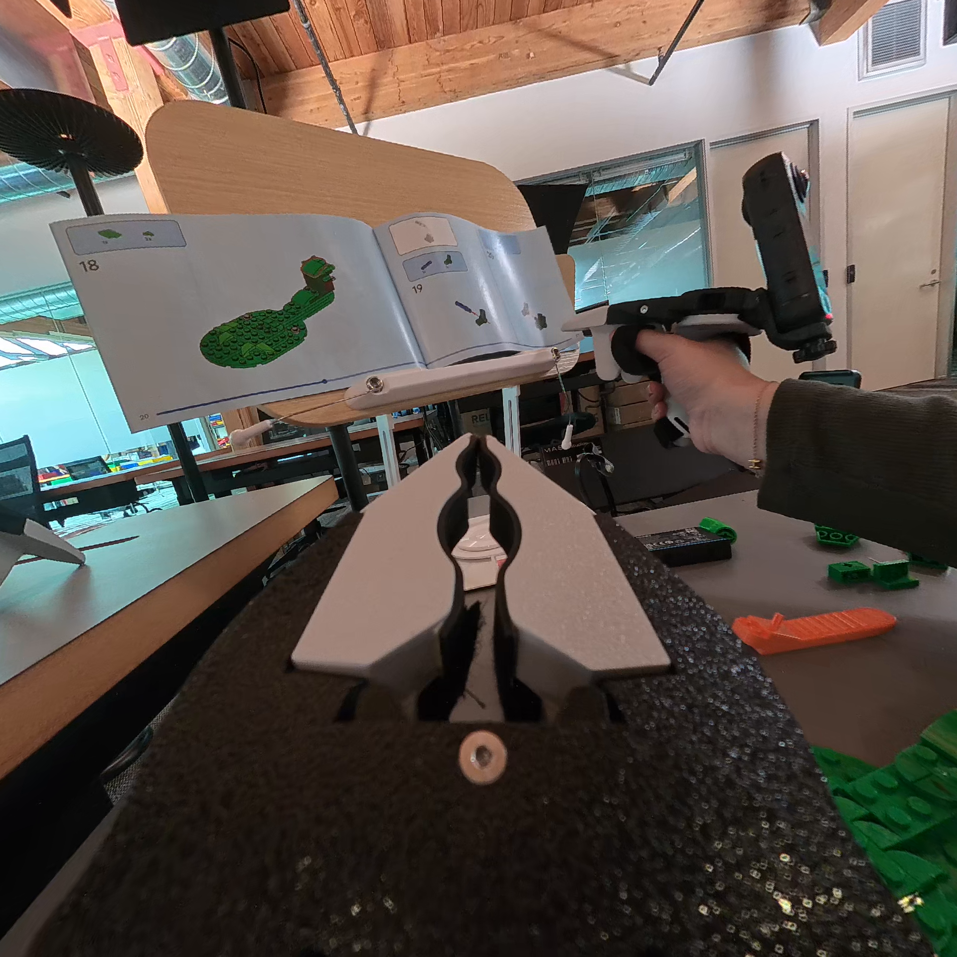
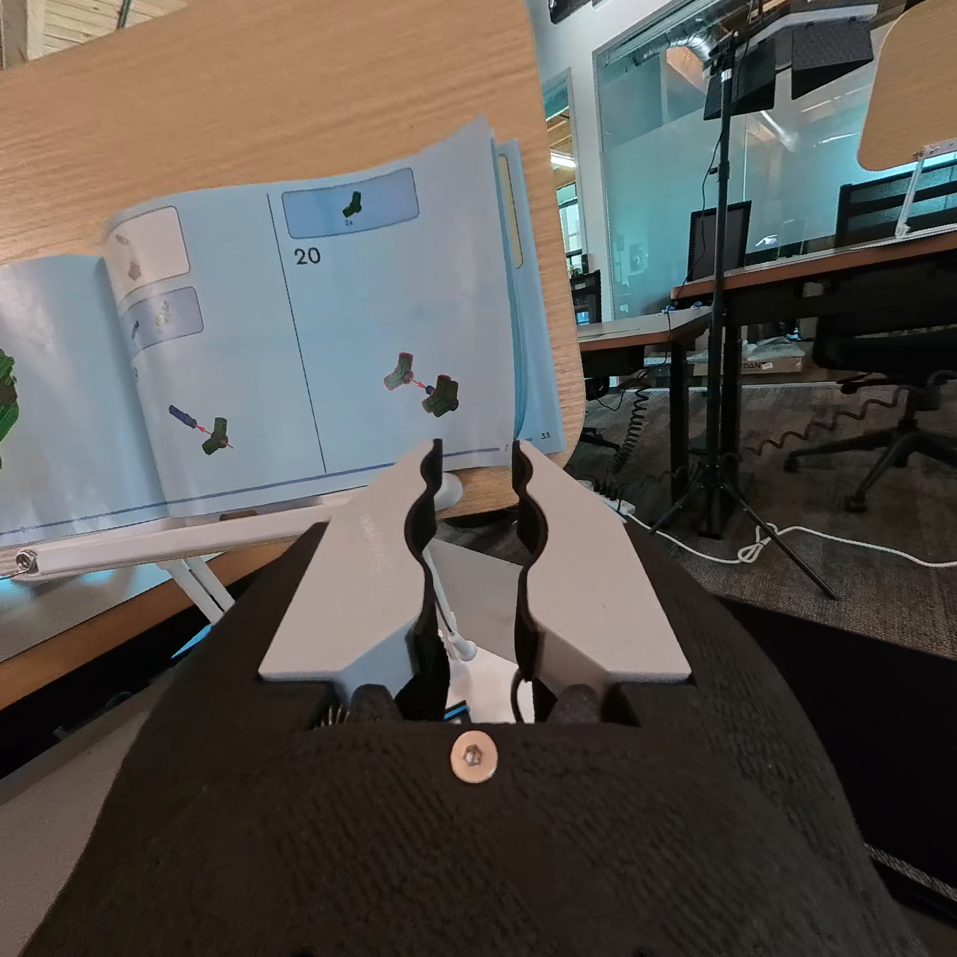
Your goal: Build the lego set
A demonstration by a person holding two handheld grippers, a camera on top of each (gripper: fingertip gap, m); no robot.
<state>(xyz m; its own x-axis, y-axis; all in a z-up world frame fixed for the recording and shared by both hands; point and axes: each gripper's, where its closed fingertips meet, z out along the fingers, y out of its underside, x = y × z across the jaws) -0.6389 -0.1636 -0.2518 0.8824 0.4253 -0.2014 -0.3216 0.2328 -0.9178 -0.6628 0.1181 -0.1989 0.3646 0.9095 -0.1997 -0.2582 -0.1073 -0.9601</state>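
Note:
My left gripper (image 1: 479, 440) is shut and empty, raised above the table and pointing at the open instruction booklet (image 1: 248, 310) on its wooden stand (image 1: 321, 165). My right gripper (image 2: 476, 445) is open and empty, its tips at the lower right corner of the booklet (image 2: 321, 331). In the left wrist view it (image 1: 575, 323) is held by a hand (image 1: 694, 393) at the booklet's right edge. Part of the green lego build (image 1: 901, 818) shows at the lower right. Loose green pieces (image 1: 870, 572) lie on the table (image 1: 808, 689).
An orange brick separator (image 1: 813, 629) and a black power adapter (image 1: 683, 544) lie on the table. A second desk (image 1: 155, 564) stands to the left. To the right of the stand are a tripod (image 2: 720, 414), an office chair (image 2: 901, 393) and a white cord (image 2: 777, 549) on the carpet. One gripper's finger ends stand about 30 centimetres off the other's.

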